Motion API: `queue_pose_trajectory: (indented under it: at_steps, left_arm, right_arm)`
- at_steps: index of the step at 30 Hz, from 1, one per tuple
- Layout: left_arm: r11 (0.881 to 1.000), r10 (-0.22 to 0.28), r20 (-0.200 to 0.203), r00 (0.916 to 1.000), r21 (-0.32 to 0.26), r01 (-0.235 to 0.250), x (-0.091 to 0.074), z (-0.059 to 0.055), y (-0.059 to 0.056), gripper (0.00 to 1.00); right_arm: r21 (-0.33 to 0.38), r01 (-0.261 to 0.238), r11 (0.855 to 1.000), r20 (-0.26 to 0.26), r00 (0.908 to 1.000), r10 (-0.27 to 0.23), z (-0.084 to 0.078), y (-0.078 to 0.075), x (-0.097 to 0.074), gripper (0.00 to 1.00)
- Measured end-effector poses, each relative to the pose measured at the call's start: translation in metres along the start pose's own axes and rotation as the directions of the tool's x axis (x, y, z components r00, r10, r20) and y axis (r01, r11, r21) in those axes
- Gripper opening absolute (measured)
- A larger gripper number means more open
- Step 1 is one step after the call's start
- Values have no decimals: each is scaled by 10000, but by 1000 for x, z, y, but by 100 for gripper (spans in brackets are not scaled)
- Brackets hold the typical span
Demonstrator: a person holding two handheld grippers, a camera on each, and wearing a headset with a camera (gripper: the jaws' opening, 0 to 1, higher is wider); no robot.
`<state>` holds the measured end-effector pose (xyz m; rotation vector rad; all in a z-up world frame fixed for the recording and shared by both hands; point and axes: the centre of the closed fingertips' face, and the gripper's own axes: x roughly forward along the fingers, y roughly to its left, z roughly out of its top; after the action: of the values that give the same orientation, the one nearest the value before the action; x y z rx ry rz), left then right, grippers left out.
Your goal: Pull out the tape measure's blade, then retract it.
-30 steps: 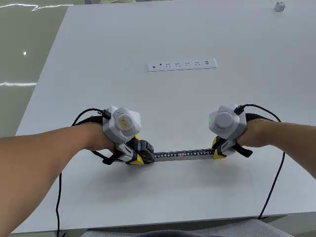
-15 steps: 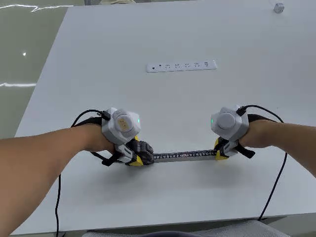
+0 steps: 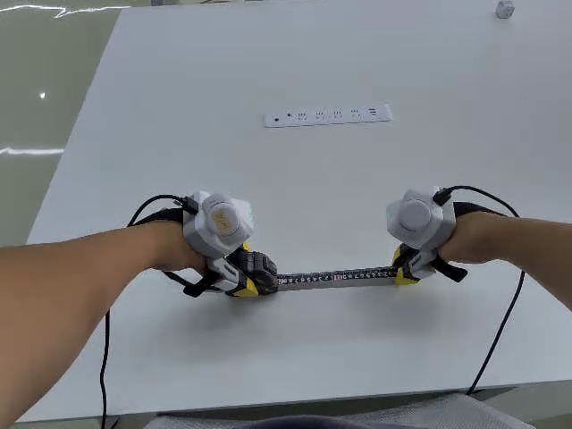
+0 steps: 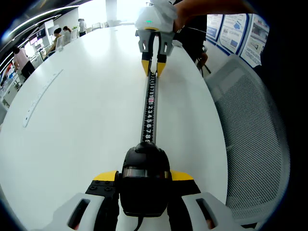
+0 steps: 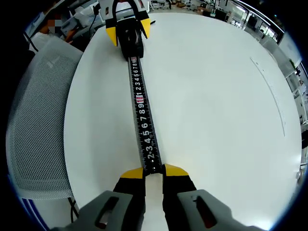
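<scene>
On the white table [image 3: 357, 54], the left gripper [image 4: 144, 175] is clamped on the one black plastic tape measure case [image 4: 144, 190] and the right gripper [image 5: 154, 172] is pinched on its single numbered metal blade [image 5: 141, 106], which stretches between the two, with one white power strip [image 3: 327, 115] well beyond.

The tape measure [image 3: 259, 268] has a black case and sits by the near edge of the white bench [image 3: 268, 179], left of centre, clamped between the yellow-tipped jaws of the left gripper [image 4: 144, 175]. Its blade [image 3: 335, 278] runs out straight and level to the right. It is dark with white numerals and has a red mark partway along. The right gripper [image 5: 154, 172] pinches the blade's end.
</scene>
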<state>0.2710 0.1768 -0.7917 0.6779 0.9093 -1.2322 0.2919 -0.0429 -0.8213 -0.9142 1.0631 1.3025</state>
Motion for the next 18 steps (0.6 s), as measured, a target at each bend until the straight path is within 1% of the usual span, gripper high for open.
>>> queue_pose_trajectory:
  at_steps: [8, 14, 18]
  left_arm:
    - [10000, -17, 2, 10000, -9, 17, 0, 0, 0, 35]
    - [10000, 17, 5, 10000, -14, -17, -1, 0, 0, 35]
    - [10000, 10, 7, 10000, -19, -10, -1, 0, 0, 35]
  right_arm:
    - [64, 34, 10000, -47, 10000, -34, -5, 0, -1, 11]
    - [-43, 33, 10000, -49, 10000, -33, -8, -1, -2, 11]
    - [57, 55, 10000, -50, 10000, -55, -9, 1, -5, 11]
